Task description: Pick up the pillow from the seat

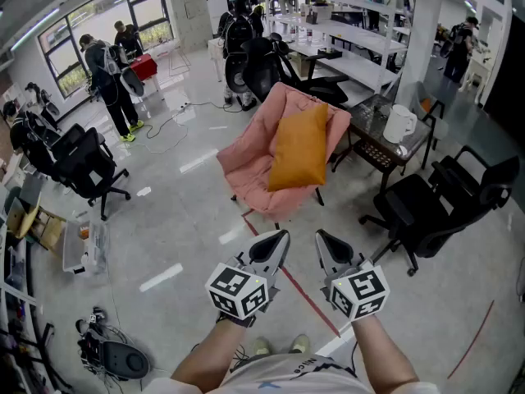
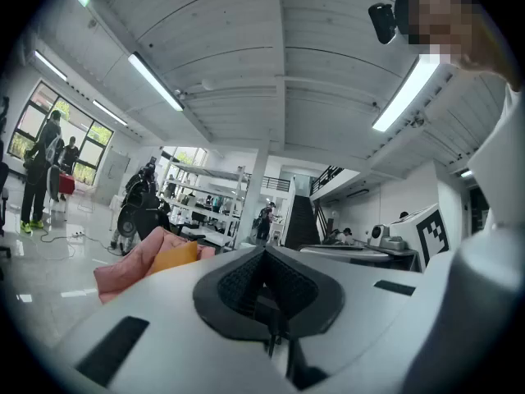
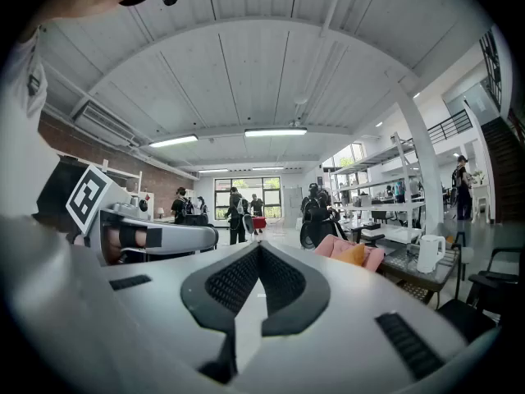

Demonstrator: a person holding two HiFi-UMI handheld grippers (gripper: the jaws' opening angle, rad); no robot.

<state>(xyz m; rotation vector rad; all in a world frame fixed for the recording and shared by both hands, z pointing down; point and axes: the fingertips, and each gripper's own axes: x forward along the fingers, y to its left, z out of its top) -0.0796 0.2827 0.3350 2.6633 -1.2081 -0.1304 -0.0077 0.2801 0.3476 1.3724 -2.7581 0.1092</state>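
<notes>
An orange pillow (image 1: pixel 299 146) leans upright against the back of a pink cushioned chair (image 1: pixel 246 158) in the middle of the floor. My two grippers are held side by side well short of the chair, tips pointing towards it. The left gripper (image 1: pixel 280 239) is shut with nothing in it, and so is the right gripper (image 1: pixel 323 238). In the left gripper view the left gripper (image 2: pixel 264 254) has its jaws together, with the pillow (image 2: pixel 172 257) far off at the left. In the right gripper view the right gripper (image 3: pixel 259 249) is shut too, and the pillow (image 3: pixel 354 254) is small at the right.
A glass-topped side table (image 1: pixel 373 142) with a white kettle (image 1: pixel 399 124) stands right of the chair. Black office chairs stand at the right (image 1: pixel 447 199) and the left (image 1: pixel 78 162). People stand at the back left (image 1: pixel 107 76). A red tape line (image 1: pixel 299 290) crosses the floor by my feet.
</notes>
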